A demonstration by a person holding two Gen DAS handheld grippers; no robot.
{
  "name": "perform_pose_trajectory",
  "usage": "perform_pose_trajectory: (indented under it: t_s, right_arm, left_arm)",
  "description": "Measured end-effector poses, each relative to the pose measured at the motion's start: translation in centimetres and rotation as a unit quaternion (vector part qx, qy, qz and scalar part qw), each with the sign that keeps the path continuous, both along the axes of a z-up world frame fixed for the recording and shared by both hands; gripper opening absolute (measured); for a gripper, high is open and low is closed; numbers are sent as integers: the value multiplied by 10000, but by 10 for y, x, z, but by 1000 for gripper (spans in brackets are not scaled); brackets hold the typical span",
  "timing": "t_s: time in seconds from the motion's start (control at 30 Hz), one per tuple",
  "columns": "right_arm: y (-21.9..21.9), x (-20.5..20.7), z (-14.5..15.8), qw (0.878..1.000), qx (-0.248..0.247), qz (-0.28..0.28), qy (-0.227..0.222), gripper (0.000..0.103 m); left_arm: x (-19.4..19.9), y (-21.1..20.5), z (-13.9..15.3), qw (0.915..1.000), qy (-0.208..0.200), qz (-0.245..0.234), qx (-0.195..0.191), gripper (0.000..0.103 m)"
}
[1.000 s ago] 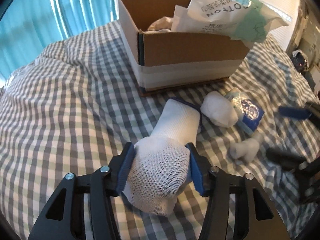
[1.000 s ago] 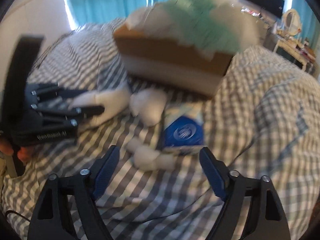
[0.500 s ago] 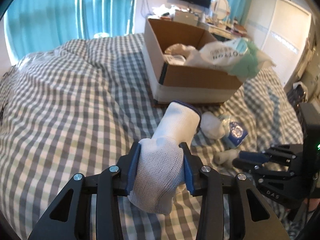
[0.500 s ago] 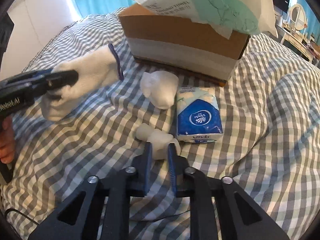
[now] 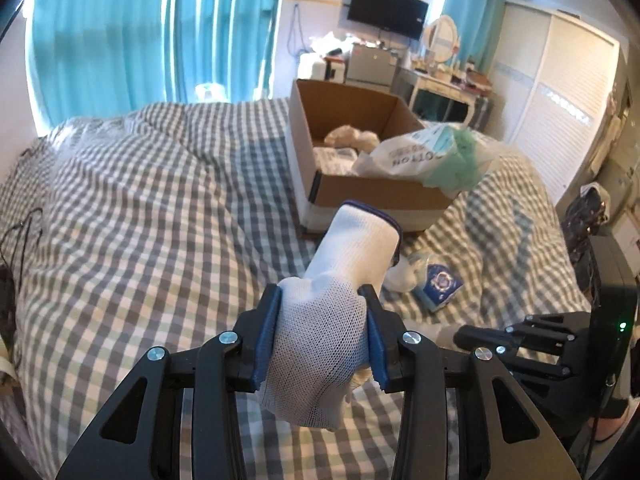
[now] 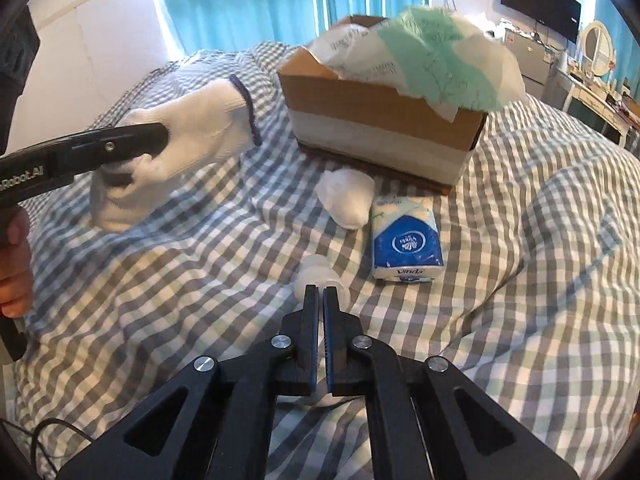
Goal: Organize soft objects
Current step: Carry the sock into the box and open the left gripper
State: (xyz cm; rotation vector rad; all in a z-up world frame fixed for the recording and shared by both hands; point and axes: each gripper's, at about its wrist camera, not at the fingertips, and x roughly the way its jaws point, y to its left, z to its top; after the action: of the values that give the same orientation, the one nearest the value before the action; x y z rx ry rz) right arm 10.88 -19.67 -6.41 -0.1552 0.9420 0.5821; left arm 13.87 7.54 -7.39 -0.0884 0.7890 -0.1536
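While the left gripper (image 5: 322,334) clamps a white glove (image 5: 332,320) between its blue pads at the lower centre of the left wrist view, the glove's blue-edged cuff points up toward the box (image 5: 360,200) in the middle of the frame. From the right wrist camera the same glove (image 6: 180,148) hangs at the left of the frame, held above the checked bedspread (image 6: 520,280) and clear of it.

At the bottom centre of that view the right gripper (image 6: 321,300) has its fingers drawn almost together, with only a thin slit between the pads. A small white roll (image 6: 314,274) lies at the tips; whether the pads actually pinch it cannot be told.

Just above the roll, toward the centre, a white bundle (image 6: 348,198) lies on the bedspread, touching a blue tissue pack (image 6: 404,240) to its right. Both sit just in front of the box (image 6: 380,136), upper centre, from which a crumpled white and green bag (image 6: 432,64) spills over the rim.
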Motion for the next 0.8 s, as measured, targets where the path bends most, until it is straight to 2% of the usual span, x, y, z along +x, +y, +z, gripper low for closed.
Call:
perform_pose_trajectory:
  t_s: [0.3, 0.43, 0.63, 0.8]
  right_arm:
    - [-7, -2, 54, 9985, 80, 22, -549, 2]
    - [-5, 6, 90, 9953, 23, 96, -963, 2]
    - [-2, 38, 158, 9881, 216, 127, -1520, 0]
    - [8, 81, 196, 9823, 224, 107, -1854, 0]
  left_arm:
    - [-4, -2, 17, 9999, -150, 32, 20, 39]
    - [1, -5, 24, 9998, -202, 45, -1, 39]
    - [25, -7, 54, 9992, -378, 73, -56, 39]
    - [54, -11, 83, 9979, -642, 6, -47, 39]
